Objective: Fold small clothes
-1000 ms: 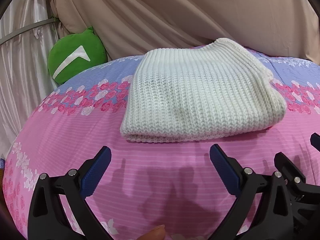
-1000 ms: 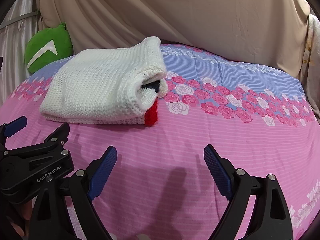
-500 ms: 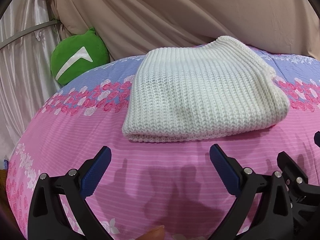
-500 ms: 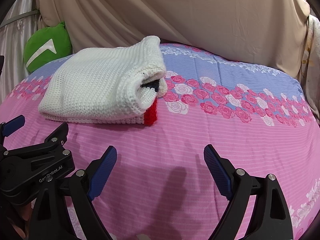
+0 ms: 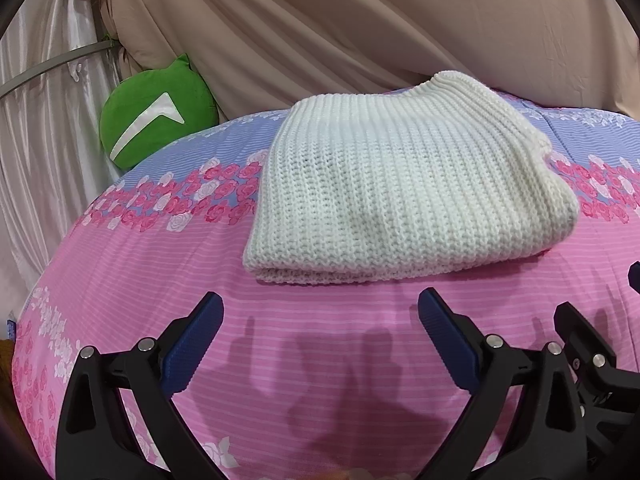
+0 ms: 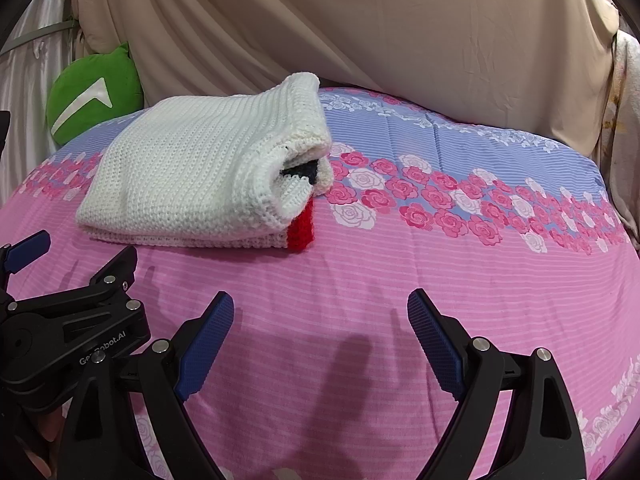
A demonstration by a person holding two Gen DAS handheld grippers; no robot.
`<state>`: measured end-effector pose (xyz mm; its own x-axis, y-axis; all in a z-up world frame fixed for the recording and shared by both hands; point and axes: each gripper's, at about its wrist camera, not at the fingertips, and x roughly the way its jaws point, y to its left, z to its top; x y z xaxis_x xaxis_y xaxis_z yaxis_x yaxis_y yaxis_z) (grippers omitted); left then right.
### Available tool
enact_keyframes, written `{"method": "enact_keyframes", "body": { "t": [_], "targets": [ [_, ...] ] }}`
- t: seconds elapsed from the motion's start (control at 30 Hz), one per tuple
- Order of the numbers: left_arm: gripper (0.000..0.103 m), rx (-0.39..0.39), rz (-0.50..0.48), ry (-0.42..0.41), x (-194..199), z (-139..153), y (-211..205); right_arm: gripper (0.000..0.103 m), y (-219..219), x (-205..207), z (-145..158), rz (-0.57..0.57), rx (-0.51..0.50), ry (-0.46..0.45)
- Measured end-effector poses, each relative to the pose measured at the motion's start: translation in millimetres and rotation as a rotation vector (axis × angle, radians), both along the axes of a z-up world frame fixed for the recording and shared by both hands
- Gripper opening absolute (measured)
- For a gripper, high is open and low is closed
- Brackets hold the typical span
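Nothing's really moved since a second ago: folded white sweater (image 5: pixel 404 196) still sits mid-frame on the pink bed (image 6: pixel 400 272). Both left gripper (image 5: pixel 320 344) and right gripper (image 6: pixel 320 340) hover with fingers released, empty. Folding looks done.

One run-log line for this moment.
white knit garment: folded on bedspread | left tongs: open, empty | right tongs: open, empty | no contact

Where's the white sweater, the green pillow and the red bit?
white knitted sweater (image 5: pixel 404 196), left wrist view, top face.
green pillow (image 5: pixel 156 114), left wrist view, front.
red trim (image 6: pixel 301 229), right wrist view, sweater's corner.
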<state>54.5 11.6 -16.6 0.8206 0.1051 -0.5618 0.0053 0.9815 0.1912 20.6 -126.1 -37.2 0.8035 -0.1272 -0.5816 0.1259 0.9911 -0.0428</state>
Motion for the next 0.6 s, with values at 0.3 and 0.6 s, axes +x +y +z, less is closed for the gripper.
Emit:
{"method": "enact_keyframes", "body": {
  "t": [0.3, 0.6],
  "targets": [
    [0.095, -0.003, -0.006, 0.002, 1.1, -0.4, 1.9, 0.086, -0.9, -0.2, 0.9, -0.011, -0.001, 0.000],
    [0.090, 0.009, -0.011, -0.005, -1.5, 0.8, 0.7, 0.086, 3.1, -0.3, 1.1, -0.025, -0.010, 0.003]
  ]
}}
